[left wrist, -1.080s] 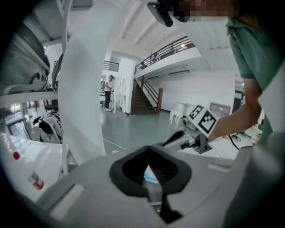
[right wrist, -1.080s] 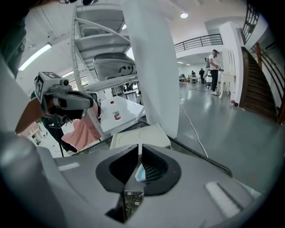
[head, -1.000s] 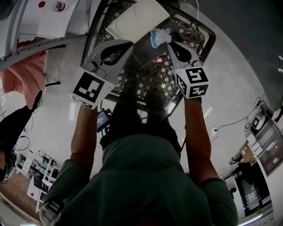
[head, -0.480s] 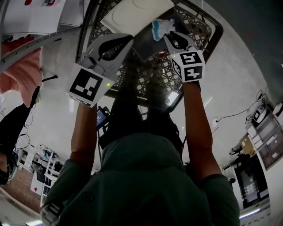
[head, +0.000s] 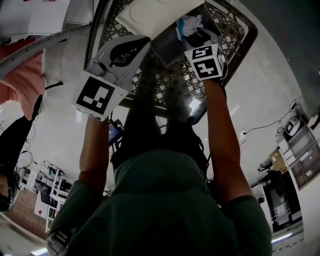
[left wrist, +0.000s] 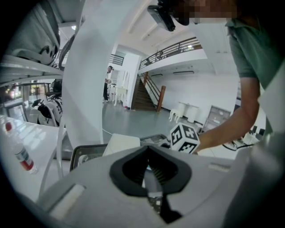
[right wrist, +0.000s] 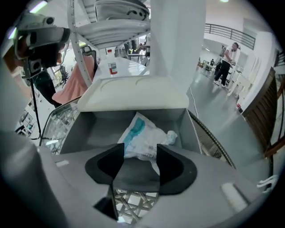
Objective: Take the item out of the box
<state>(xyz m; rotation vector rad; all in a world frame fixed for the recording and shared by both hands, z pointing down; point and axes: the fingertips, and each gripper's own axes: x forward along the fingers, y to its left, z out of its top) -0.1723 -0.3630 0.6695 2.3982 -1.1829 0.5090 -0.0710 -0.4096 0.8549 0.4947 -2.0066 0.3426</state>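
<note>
The item, a crumpled white and blue plastic bag (right wrist: 144, 138) (head: 189, 25), lies inside the grey box (right wrist: 84, 129) (head: 167, 47), whose white lid (right wrist: 133, 95) (head: 155, 12) stands open behind it. My right gripper (right wrist: 140, 153) (head: 197, 39) points steeply down into the box. Its jaws have just been opening and stand wide; the bag's near end lies between the fingertips, and the pads do not press it. My left gripper (left wrist: 148, 156) (head: 136, 44) hovers left of the box, shut, with nothing in it.
The box sits in a lattice wire basket (head: 170, 80) (right wrist: 58, 120). A pink cloth (head: 22, 80) (right wrist: 78, 82) hangs at the left. A water bottle (left wrist: 20, 153) (right wrist: 112, 67) stands on a white table beyond. Shelf posts rise behind the box.
My right gripper has gone down into the box with the bag at its tips, and its jaws now stand apart. The left gripper has sunk a little.
</note>
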